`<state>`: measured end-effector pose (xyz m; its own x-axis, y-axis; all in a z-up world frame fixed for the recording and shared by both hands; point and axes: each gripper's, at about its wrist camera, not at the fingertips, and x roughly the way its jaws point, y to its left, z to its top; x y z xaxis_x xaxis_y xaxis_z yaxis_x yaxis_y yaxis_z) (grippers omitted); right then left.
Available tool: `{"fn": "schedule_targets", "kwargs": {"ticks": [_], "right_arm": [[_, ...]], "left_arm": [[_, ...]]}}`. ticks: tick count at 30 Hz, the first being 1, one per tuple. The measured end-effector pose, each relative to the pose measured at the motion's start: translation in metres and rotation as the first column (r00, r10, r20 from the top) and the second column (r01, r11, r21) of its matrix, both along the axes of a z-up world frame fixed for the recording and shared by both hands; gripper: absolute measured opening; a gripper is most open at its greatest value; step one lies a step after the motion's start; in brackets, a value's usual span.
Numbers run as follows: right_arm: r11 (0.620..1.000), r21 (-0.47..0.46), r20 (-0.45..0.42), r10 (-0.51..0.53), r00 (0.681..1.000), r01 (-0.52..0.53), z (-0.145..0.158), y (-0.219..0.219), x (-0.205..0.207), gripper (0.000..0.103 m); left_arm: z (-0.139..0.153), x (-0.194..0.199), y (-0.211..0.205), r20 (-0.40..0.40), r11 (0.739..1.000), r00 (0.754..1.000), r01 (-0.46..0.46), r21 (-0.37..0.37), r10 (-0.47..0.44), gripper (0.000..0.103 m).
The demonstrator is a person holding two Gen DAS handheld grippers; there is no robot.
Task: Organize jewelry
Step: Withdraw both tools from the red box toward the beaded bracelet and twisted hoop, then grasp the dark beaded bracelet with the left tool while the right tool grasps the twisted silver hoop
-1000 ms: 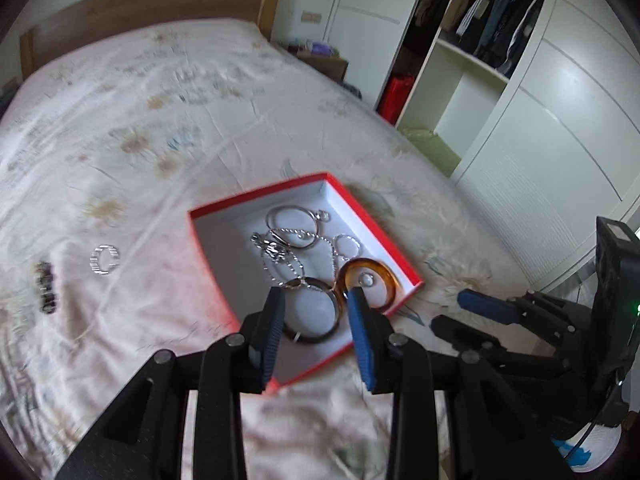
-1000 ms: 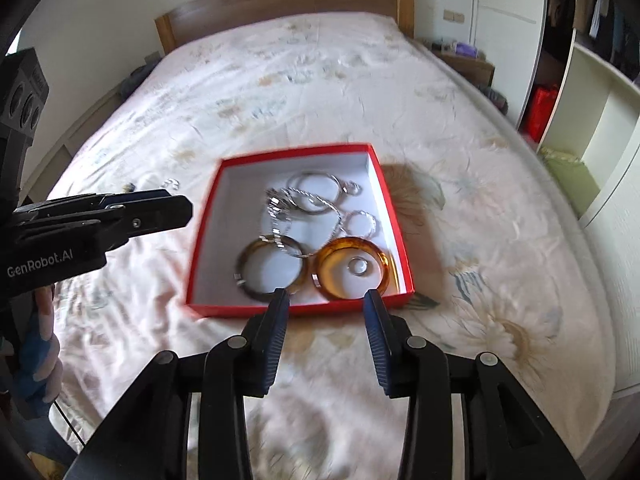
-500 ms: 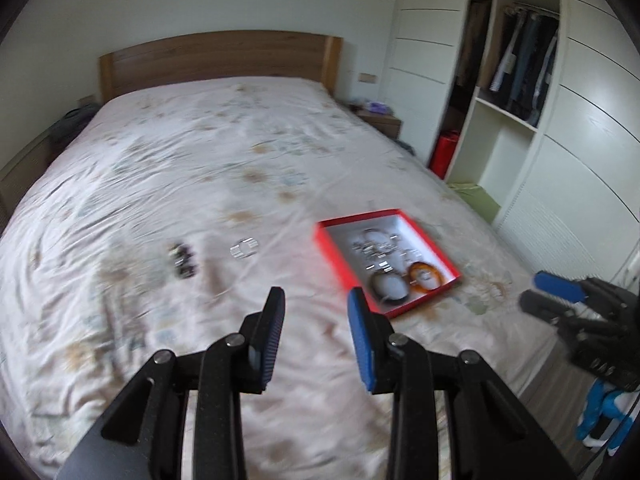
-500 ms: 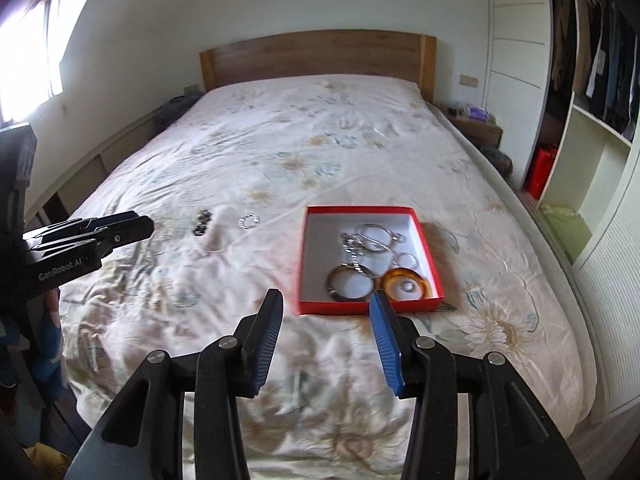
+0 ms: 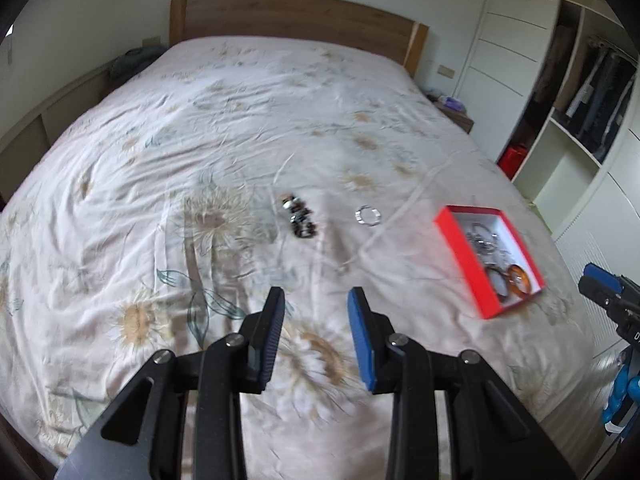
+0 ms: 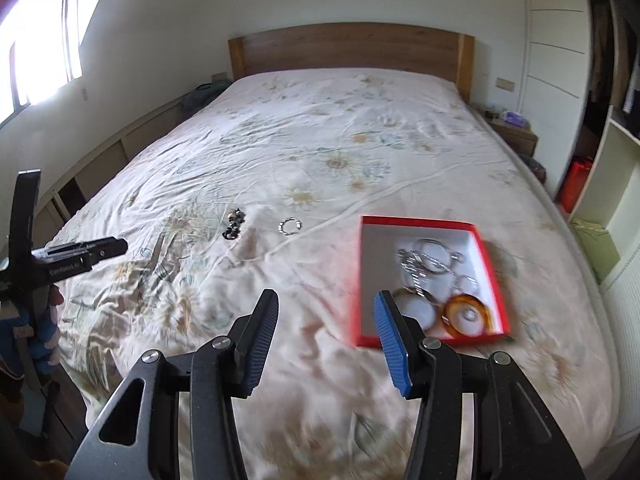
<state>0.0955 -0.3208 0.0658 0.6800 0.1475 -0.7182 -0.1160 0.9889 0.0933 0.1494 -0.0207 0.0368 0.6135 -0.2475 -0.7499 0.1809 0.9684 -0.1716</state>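
A red box (image 5: pixel 464 256) (image 6: pixel 486 252) with a white inside lies on the bed and holds several bangles, rings and chains. A dark beaded bracelet (image 5: pixel 300 218) (image 6: pixel 233 224) and a silver ring-shaped bracelet (image 5: pixel 368 215) (image 6: pixel 290 226) lie loose on the sheet to the left of the box. My left gripper (image 5: pixel 316 304) is open and empty, held above the sheet short of the two loose pieces. My right gripper (image 6: pixel 326 304) is open and empty, just left of the box's near corner.
The bed (image 6: pixel 320 152) has a floral sheet and a wooden headboard (image 6: pixel 348 46). White wardrobes and open shelves (image 5: pixel 580 120) stand along the right side. A nightstand (image 6: pixel 514 134) is by the headboard. A low ledge (image 6: pixel 132 140) runs under the window on the left.
Both grippers have pulled back and up from the red box. The left has swung left toward the loose bracelets. The right jaws have opened wider.
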Motion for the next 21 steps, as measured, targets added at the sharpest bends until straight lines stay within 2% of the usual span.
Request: {"fn": "schedule_targets", "kwargs": {"ticks": [2, 5, 12, 21], "right_arm": [[1.000, 0.006, -0.026, 0.019, 0.999, -0.019, -0.013, 0.011, 0.025, 0.050], [0.999, 0.019, -0.065, 0.043, 0.997, -0.042, -0.031, 0.024, 0.059, 0.050], [0.996, 0.038, -0.171, 0.080, 0.982, -0.075, -0.092, 0.050, 0.148, 0.050], [0.994, 0.058, -0.252, 0.101, 0.962, -0.089, -0.151, 0.071, 0.222, 0.050]], "left_arm": [[-0.013, 0.014, 0.001, -0.020, 1.000, 1.000, -0.002, 0.003, 0.002, 0.032], [-0.037, 0.048, -0.003, -0.066, 1.000, 0.998, -0.007, 0.009, 0.007, 0.039], [-0.080, 0.128, -0.024, -0.120, 1.000, 0.993, 0.012, 0.017, -0.010, 0.039], [-0.137, 0.205, -0.041, -0.185, 1.000, 0.983, 0.009, 0.026, -0.004, 0.039]]}}
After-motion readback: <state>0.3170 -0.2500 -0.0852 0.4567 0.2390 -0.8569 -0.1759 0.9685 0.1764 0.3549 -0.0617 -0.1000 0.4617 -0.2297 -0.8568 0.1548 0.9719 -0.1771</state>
